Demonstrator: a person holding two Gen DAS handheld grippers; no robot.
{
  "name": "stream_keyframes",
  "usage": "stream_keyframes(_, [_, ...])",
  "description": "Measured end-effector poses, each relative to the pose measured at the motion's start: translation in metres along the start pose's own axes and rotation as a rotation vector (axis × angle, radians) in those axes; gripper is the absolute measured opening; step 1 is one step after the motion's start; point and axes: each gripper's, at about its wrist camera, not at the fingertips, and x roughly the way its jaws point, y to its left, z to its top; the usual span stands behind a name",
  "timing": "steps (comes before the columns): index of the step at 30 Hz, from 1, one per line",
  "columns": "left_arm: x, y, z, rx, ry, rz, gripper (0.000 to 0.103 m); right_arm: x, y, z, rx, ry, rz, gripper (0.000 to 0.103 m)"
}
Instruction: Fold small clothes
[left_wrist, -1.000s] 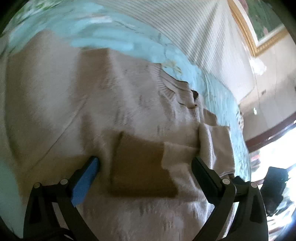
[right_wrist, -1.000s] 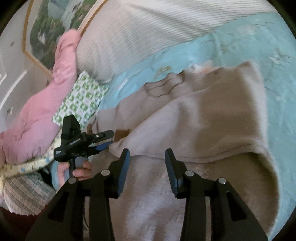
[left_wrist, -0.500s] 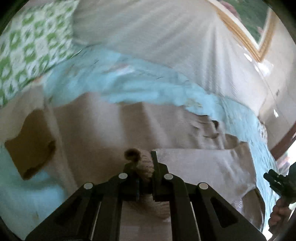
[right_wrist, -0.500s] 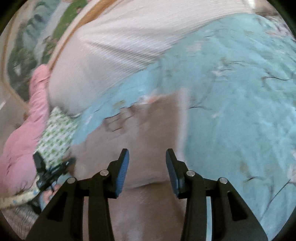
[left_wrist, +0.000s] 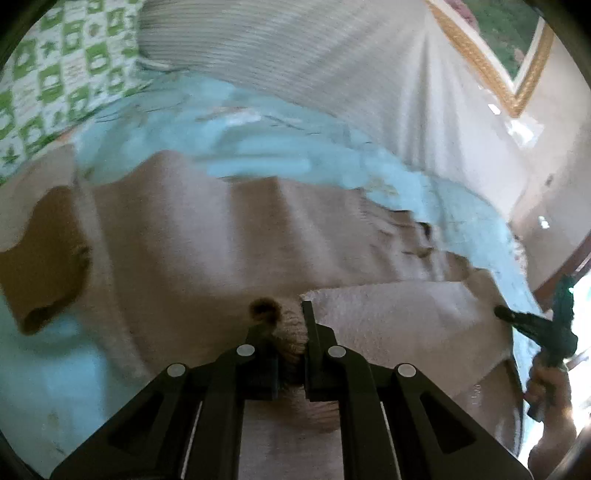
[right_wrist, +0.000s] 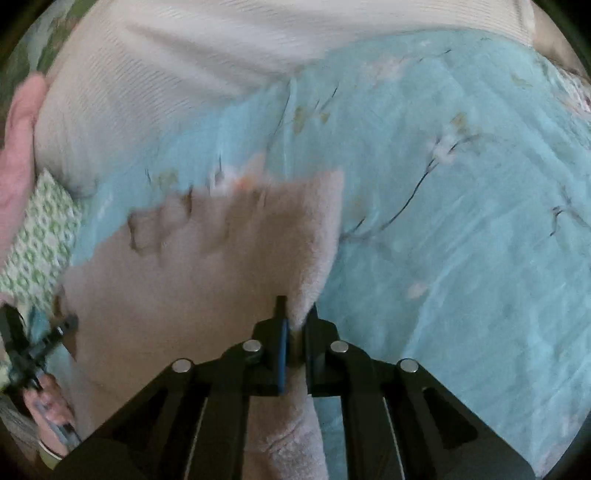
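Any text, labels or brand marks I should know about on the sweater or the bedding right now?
None can be read in either wrist view.
Beige sweater: no legible tag or print; its collar area is blurred.
Green-and-white patterned pillow: small motifs in the squares, too blurred to tell whether any are lettering.
Blue floral bedspread: branch and blossom print only.

Sweater (left_wrist: 229, 236) lies on the bedspread (right_wrist: 461, 206) — pillows (left_wrist: 295, 55) behind.
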Motion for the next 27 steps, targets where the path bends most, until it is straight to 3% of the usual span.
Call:
stream_keyframes(4, [0.016,-0.012,-0.003,0.05,0.012,0.045,0.007,-0.002,-0.009,0.003,-0.027,-0.013,-0.061,0.007])
stream_keyframes(7, [0.025,0.001,-0.008,0.017,0.055,0.051,0.008,0.009,-0.005,-0.005,-0.039,0.011,-0.09,0.008])
stream_keyframes(9, [0.014,0.005,-0.008,0.016,0.043,0.049,0.019,0.004,-0.012,-0.005,0.003,-0.01,-0.087,0.015])
stream_keyframes(11, [0.001,0.007,-0.008,0.03,0.025,0.068,0.022,-0.004,-0.012,-0.007,0.027,-0.034,-0.113,0.021])
stream_keyframes(17, [-0.035,0.026,-0.015,0.004,-0.003,0.087,0.024,-0.041,0.01,-0.025,0.01,-0.105,0.004,0.031])
stream_keyframes(21, [-0.059,0.046,-0.019,-0.046,-0.015,0.101,0.036,-0.05,0.03,-0.045,-0.021,-0.097,0.077,0.035])
stream_keyframes(27, [-0.087,0.073,-0.022,-0.048,-0.066,0.231,0.049,-0.043,0.053,-0.072,-0.046,-0.035,0.127,0.037])
